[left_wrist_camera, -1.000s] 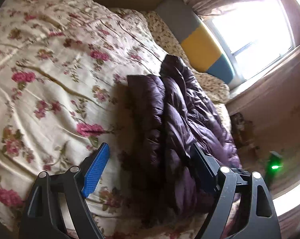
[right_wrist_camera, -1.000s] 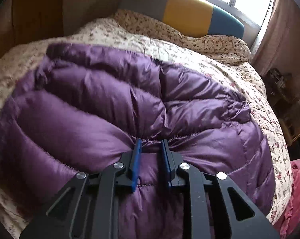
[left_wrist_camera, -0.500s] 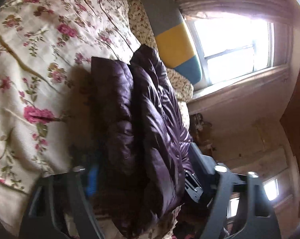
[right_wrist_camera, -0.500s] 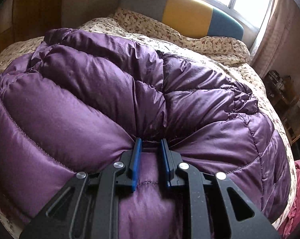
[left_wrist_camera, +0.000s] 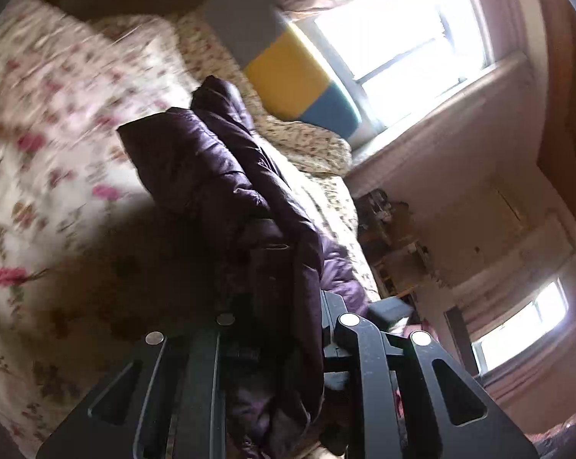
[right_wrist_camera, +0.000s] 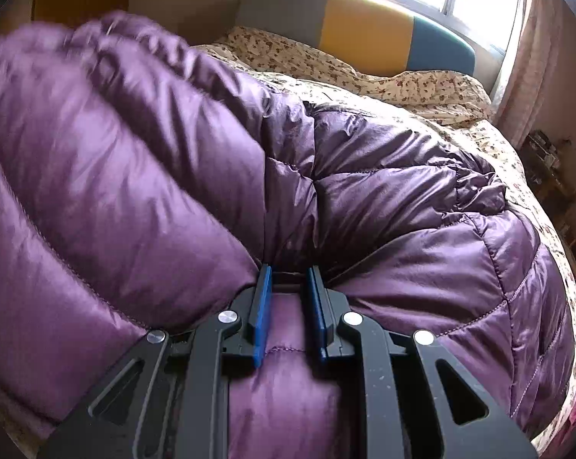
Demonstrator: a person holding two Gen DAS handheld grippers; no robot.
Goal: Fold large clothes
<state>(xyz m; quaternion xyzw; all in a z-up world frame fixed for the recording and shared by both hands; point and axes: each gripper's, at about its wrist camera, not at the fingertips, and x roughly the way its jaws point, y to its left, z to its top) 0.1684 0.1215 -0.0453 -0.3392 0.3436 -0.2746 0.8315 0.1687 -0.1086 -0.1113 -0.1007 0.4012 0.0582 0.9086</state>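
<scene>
**Both grippers on the purple jacket**

You are working a purple puffer jacket (right_wrist_camera: 383, 206) that is lying across the floral bedspread (left_wrist_camera: 58, 122) of the bed, with the grey, yellow and blue headboard (right_wrist_camera: 364, 26) standing beyond it under the bright window (left_wrist_camera: 398, 34).

Your left gripper (left_wrist_camera: 276, 306) is closing its jaws, and a thick dark fold of the jacket (left_wrist_camera: 219, 160) is filling the gap between them; its blue pads are hidden by the cloth. The jacket's edge is rising off the bedspread from that gripper, and the bedding around it is blurring.

Your right gripper (right_wrist_camera: 288, 306) is pinching a ridge of the quilted fabric tightly between its blue pads (right_wrist_camera: 261, 313), the cloth bunching and puckering at the fingertips. The jacket's left part is billowing up, blurred.
</scene>
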